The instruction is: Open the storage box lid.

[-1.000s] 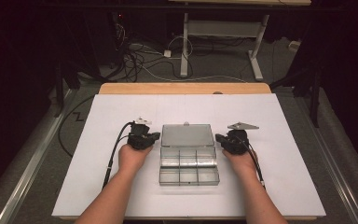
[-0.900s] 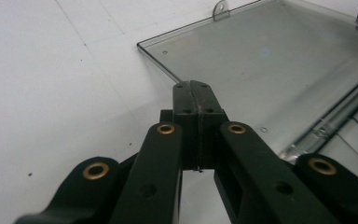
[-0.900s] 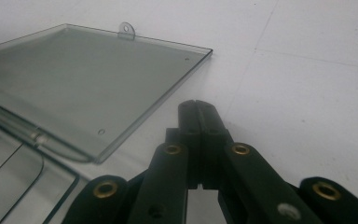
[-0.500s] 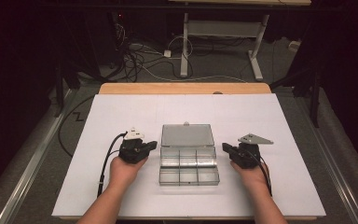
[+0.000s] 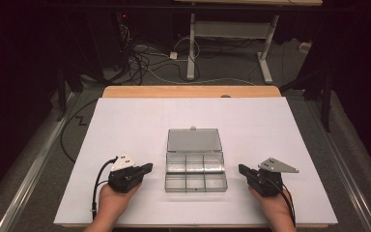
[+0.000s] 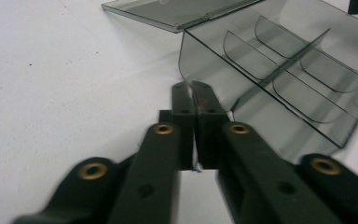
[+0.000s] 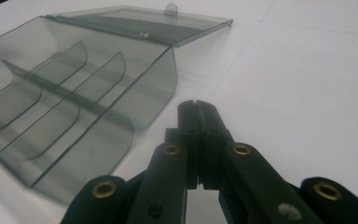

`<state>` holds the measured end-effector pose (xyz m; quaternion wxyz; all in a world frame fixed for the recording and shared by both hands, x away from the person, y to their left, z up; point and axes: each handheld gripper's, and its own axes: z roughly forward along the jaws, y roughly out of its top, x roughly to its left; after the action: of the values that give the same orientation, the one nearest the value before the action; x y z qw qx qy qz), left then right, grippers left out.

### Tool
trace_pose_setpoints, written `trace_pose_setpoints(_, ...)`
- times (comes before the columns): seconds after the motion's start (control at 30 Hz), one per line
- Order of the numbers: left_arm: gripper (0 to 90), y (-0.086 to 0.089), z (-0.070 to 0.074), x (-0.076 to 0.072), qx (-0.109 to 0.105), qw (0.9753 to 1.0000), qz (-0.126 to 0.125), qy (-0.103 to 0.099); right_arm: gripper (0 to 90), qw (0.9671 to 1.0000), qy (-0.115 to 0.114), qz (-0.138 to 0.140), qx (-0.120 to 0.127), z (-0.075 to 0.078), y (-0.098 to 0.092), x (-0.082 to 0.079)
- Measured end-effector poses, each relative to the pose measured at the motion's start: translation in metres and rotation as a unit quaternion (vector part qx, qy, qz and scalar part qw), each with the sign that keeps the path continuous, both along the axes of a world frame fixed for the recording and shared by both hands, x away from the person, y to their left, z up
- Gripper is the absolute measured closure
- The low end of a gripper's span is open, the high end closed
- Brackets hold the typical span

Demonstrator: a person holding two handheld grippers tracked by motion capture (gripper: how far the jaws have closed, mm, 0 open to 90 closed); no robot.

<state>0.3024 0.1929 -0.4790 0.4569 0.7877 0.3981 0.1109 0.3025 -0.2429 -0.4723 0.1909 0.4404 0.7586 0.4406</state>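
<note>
1. A clear plastic compartment box [image 5: 195, 170] sits near the middle of the white tabletop [image 5: 125, 121], towards the person's edge.
2. Its lid [image 5: 194, 139] lies flat, swung open on the far side of the tray, with a small tab at its far edge.
3. The tray is split by thin dividers [image 6: 279, 65] into six compartments, two rows of three; all look bare.
4. The left gripper [image 5: 147, 167] rests on the tabletop just left of the box, apart from it, pointing towards its side wall. In the left gripper view its jaws are pressed together with nothing between them.
5. The right gripper [image 5: 241, 169] lies to the right of the box, a little farther off, pointing in at it. In the right gripper view its jaws meet as well, clamping nothing.
6. A black cable [image 5: 96, 186] loops from the left gripper back towards the person's hand [image 5: 113, 200].
</note>
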Motion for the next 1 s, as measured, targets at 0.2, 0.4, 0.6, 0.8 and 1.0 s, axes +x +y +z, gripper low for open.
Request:
trace_pose_setpoints(0.2,74.2,0.003,-0.003,-0.012,0.006,0.9999,-0.005,-0.014,76.5,1.0,0.001,0.003,-0.005,-0.003,-0.005,-0.016)
trace_pose_setpoints(0.4,47.4,0.004,-0.005,-0.013,0.004,0.9999,-0.013,-0.008,44.1,0.9999,-0.005,0.011,-0.009,-0.006,-0.009,-0.019)
trace_pose_setpoints(0.6,16.1,0.007,-0.005,-0.01,0.0,1.0,0.003,-0.002,12.2,0.9997,-0.023,0.003,-0.011,-0.004,-0.009,-0.023)
trace_pose_setpoints(0.8,0.0,0.008,-0.003,-0.012,0.001,1.0,-0.005,-0.001,0.6,0.9998,-0.017,0.001,-0.01,-0.004,-0.011,-0.025)
trace_pose_setpoints(1.0,0.0,0.006,-0.001,-0.012,0.007,0.9997,-0.02,-0.007,0.6,0.9997,-0.021,-0.003,-0.01,-0.002,-0.012,-0.024)
